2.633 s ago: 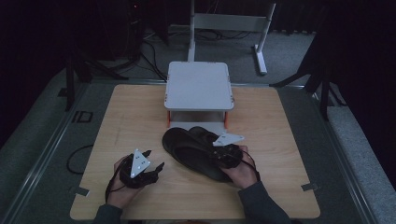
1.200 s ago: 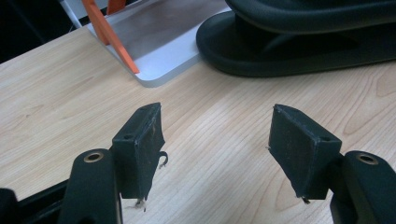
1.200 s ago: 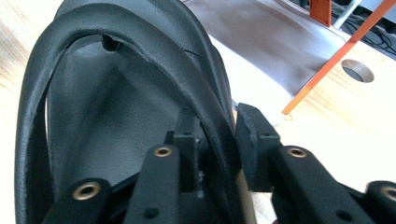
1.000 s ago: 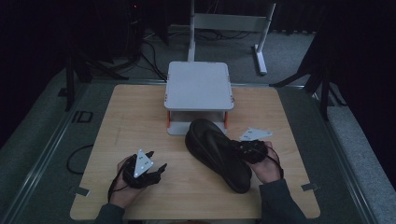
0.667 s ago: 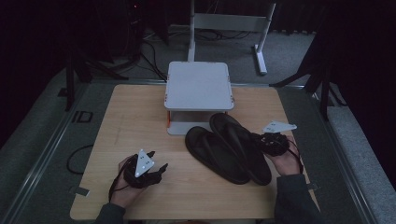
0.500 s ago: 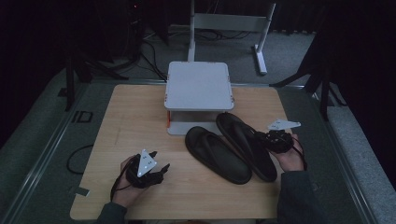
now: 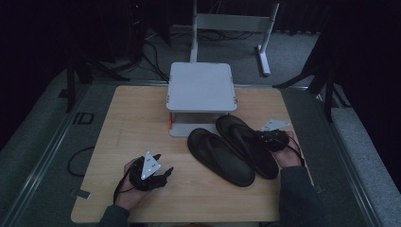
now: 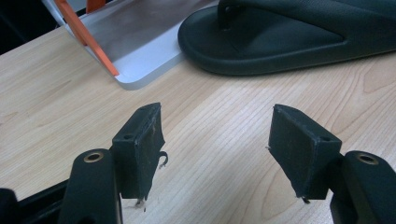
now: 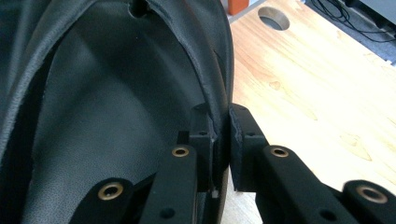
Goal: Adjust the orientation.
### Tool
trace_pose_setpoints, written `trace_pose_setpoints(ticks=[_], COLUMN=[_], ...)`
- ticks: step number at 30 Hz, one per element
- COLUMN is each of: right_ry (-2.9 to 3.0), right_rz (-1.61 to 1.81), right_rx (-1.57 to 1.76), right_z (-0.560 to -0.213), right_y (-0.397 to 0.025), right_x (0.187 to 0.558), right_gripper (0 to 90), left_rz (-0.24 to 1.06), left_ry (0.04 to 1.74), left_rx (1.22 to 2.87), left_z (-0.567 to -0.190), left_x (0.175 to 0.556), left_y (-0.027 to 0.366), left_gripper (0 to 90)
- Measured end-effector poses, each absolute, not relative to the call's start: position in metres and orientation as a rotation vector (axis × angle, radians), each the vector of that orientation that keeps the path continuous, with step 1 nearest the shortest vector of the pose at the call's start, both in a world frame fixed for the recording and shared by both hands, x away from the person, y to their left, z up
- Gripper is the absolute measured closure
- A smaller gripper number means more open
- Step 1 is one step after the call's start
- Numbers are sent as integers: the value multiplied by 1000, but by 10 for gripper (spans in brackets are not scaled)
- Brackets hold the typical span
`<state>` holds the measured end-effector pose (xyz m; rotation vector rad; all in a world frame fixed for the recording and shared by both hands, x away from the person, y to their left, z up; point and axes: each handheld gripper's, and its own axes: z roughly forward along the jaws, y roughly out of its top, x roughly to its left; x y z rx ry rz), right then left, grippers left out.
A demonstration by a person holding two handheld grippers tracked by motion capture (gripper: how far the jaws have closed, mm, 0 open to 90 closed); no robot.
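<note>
Right gripper point(image 9: 220, 135) pinches the right sandal's point(image 7: 246, 144) outer edge on the table.

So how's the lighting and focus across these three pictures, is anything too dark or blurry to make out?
High view: dim overall, surroundings nearly black, yet the pale wooden table and both black rubber flip-flops read clearly. Left gripper view: bright and evenly lit, the open left gripper sharp, wood grain crisp. Right gripper view: the right gripper pinching the sandal's edge is sharp, the sandal's near surface soft and shadowed.

Matt rubbery sandals point(image 7: 246, 144), pale wood-grain table point(image 7: 137, 123)
</note>
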<state>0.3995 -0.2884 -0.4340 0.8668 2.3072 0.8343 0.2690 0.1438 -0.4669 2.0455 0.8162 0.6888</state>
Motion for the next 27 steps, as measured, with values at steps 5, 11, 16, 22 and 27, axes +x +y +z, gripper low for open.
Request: trace_pose_setpoints(ticks=[5, 11, 16, 22, 27], right_ry=[2310, 2230, 2229, 2328, 2345], right_rz=[826, 861, 994, 997, 1026], right_rx=[905, 928, 936, 987, 1047], right_z=[-437, -419, -404, -427, -444], right_y=[-285, -274, -260, -240, -230], right_x=[401, 382, 360, 350, 354], right_gripper=[663, 558, 551, 488, 446], left_rz=[687, 689, 688, 689, 685], left_ry=[813, 814, 816, 818, 821], left_rx=[2050, 2051, 2051, 2049, 2051], left_z=[-468, -468, -469, -469, -470], left_x=[269, 268, 268, 268, 268], left_y=[142, 142, 142, 143, 143], left_gripper=[352, 352, 352, 352, 352])
